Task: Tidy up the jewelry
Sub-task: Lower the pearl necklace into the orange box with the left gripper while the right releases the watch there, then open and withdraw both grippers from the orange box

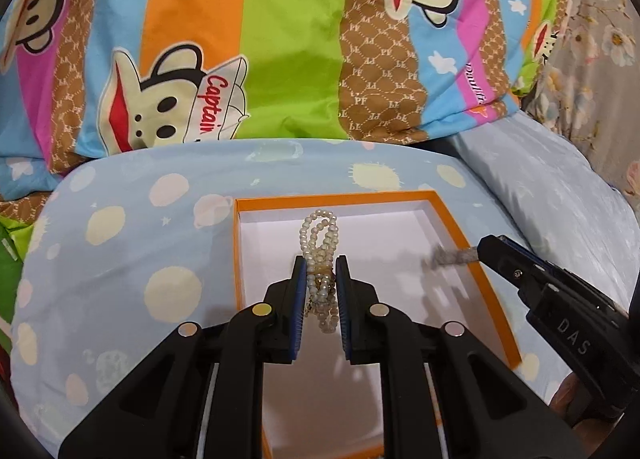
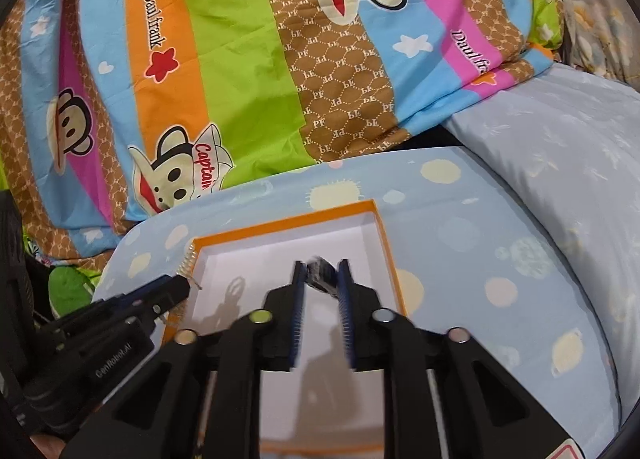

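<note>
An open orange box (image 1: 496, 299) with a white inside lies on a pale blue pillow. My left gripper (image 1: 321, 263) hangs over the box, shut on a bunched strand of white pearls (image 1: 320, 227) that loops up past the fingertips. In the left wrist view my right gripper (image 1: 482, 249) comes in over the box's right rim with a blurred grey piece at its tip. In the right wrist view the right gripper (image 2: 320, 265) is shut on a small dark, blurred piece of jewelry (image 2: 320, 277) above the box (image 2: 280, 225). The left gripper (image 2: 186, 285) and its pearls (image 2: 188, 259) sit at the box's left rim.
The box rests on a pale blue pillow with planet prints (image 1: 120, 259). A bright striped quilt with cartoon monkeys (image 1: 280, 59) piles up behind it. A second pale blue pillow (image 1: 560, 199) lies to the right, with floral cloth (image 1: 592, 59) beyond.
</note>
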A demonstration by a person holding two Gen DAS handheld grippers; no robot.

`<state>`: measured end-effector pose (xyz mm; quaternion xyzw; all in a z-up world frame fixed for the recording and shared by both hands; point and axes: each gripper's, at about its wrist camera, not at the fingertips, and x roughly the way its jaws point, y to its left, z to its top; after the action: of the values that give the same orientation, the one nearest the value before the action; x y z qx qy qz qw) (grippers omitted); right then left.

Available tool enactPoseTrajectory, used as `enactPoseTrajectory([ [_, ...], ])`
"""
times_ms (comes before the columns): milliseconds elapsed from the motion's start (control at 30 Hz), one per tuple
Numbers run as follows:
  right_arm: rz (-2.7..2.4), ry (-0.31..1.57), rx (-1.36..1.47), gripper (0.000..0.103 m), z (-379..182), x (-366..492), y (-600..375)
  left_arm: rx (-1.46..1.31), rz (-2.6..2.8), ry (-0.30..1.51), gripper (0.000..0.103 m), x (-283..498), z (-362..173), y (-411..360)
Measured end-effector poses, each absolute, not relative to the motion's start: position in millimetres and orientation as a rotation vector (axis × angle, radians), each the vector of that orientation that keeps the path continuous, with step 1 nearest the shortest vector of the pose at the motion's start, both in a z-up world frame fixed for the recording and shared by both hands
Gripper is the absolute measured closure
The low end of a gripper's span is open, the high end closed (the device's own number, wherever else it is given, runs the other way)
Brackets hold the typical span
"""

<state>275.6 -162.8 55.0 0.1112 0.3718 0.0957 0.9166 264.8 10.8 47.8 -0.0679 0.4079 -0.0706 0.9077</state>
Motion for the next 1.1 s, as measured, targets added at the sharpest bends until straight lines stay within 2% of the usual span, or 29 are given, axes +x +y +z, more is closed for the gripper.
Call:
enactPoseTrajectory([
  [167,0.178,0.759,0.204,0.092,46,292,-159,-0.145,-0.122,0.849,0.085,284,31,11],
  [200,0.174,0.750,0.204,0.089,46,291,-161,-0.155,-0.111,0.854,0.072,286,28,13],
  [267,0.161,0.732,0.209,0.085,50,287,-165,-0.177,-0.108,0.844,0.051,287,29,16],
  [300,0.162,0.725,0.220,0.081,52,284,-169,-0.182,-0.099,0.825,0.044,285,31,17],
  [333,0.164,0.715,0.235,0.078,54,279,-173,-0.182,-0.100,0.810,0.042,283,33,18],
  [467,0.169,0.688,0.247,0.074,62,256,-183,-0.175,-0.114,0.779,0.041,272,44,22],
  [533,0.170,0.670,0.239,0.070,67,236,-187,-0.178,-0.116,0.768,0.041,260,50,27],
  [633,0.163,0.645,0.220,0.056,70,199,-193,-0.165,-0.120,0.754,0.041,230,57,35],
  [700,0.161,0.641,0.215,0.053,69,172,-196,-0.155,-0.127,0.760,0.041,212,58,40],
  [933,0.116,0.693,0.181,0.048,40,95,-198,-0.132,-0.146,0.795,0.041,136,46,40],
  [1100,0.104,0.773,0.209,0.048,12,71,-200,-0.116,-0.126,0.825,0.041,98,25,32],
])
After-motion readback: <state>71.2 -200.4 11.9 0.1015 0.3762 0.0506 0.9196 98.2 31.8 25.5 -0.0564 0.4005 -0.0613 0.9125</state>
